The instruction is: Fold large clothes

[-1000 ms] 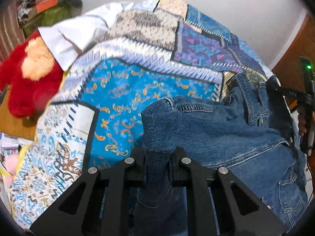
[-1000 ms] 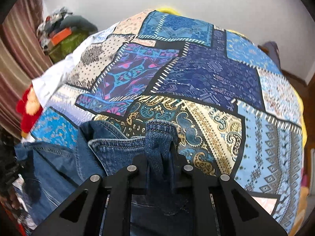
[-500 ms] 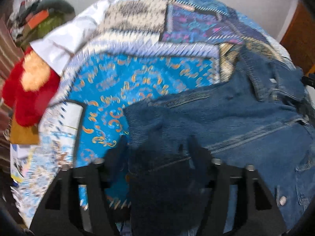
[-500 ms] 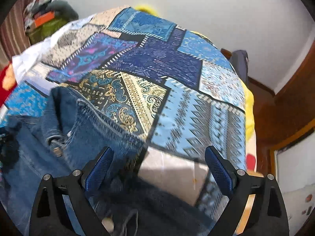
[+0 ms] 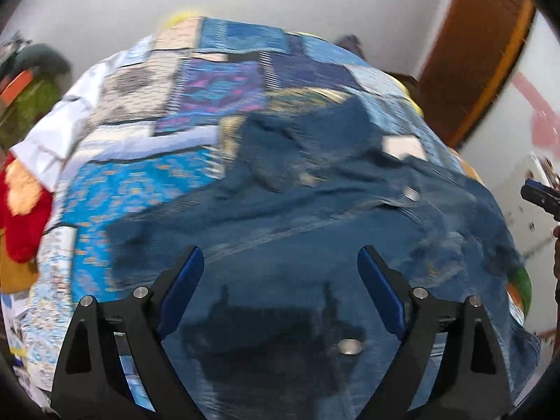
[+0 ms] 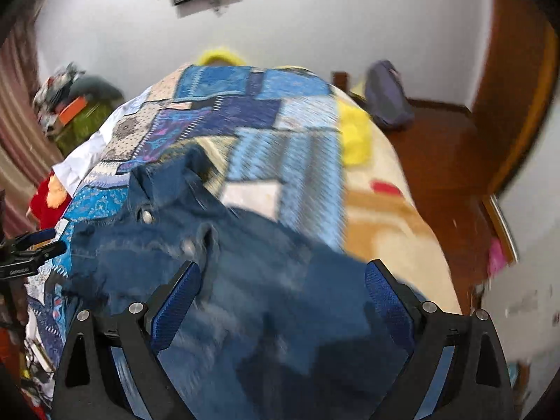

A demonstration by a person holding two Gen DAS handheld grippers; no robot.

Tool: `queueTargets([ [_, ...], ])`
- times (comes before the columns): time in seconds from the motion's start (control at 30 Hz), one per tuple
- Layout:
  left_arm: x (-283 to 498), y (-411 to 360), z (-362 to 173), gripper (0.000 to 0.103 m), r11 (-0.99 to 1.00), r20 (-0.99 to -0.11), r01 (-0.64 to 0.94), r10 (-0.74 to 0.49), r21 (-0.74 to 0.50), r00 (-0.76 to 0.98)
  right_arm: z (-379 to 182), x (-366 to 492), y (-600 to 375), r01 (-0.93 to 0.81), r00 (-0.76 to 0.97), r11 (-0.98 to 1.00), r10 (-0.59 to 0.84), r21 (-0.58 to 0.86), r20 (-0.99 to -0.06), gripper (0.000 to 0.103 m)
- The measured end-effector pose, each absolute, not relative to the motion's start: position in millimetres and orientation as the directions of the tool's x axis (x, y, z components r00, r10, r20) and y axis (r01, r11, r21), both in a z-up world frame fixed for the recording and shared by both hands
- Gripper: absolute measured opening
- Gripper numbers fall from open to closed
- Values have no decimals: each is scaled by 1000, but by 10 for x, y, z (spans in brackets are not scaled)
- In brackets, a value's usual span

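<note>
Denim jacket point(image 5: 315, 217): lay spread on patchwork bedspread point(image 5: 147, 182), filling lower centre & right of left wrist view; lower left to centre in right wrist view. Both views motion-blurred.
Collar end: bunched toward upper centre of garment in left view, small pale label near it.
Snap buttons: one metal stud low centre betw. the left fingers, another upper right on the cloth.
L gripper point(image 5: 280, 273): jaws opening, wide apart; denim seen betw. them but below, pads not pressing on it, so released.
R gripper point(image 6: 281, 287): jaws spread wide, nothing pinched; denim under & betw. them, not gripped.
Cross-view: R gripper's tip showed at right edge of left view; L gripper at left edge of right view.
Surroundings: red plush toy point(image 5: 21, 210) at left edge, white cloth point(image 5: 59, 129) upper left of bed, yellow item point(image 6: 353, 133) at far right side of bed, brown door point(image 5: 472, 52) upper right.
Step in hand (judgement): prob. letting go after laying jacket flat, then re-gripping for a fold.
Doing it well (judgement): lift clear w/o snagging cloth; check the panel lies flat, no ridge near collar; take next grips on matching edges, same level each side, so the fold line runs straight; pinch one layer only unless folding doubled.
Risk (judgement): stiff denim may spring back; wrinkles near centre seam could get trapped.
</note>
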State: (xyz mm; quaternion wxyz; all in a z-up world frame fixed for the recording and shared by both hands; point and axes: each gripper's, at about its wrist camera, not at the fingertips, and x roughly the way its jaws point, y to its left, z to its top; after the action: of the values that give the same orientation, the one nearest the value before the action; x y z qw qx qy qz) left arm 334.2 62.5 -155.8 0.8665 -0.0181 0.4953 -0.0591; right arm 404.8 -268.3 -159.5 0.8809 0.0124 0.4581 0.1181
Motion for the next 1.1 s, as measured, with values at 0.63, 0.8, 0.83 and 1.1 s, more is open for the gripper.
queueTargets([
  [0.63,3086,-711,-2286,91,953,-932,289,-181,-88,313,-2793,2548,-5093,462,483,690,332,558,-810,95],
  [0.8,3123,-589,-2363,95,958,-934,241,-222,-155,281,-2969,2756,-5151,477,505,663,331,578,-797,93],
  [0.83,3120,-579,-2368,95,958,-933,237,-226,-161,281,-3018,2823,-5147,484,511,650,333,585,-793,91],
  [1.1,3054,-568,-2244,95,969,-923,226,-176,-101,343,-3124,3163,-5217,556,514,654,215,513,-831,19],
])
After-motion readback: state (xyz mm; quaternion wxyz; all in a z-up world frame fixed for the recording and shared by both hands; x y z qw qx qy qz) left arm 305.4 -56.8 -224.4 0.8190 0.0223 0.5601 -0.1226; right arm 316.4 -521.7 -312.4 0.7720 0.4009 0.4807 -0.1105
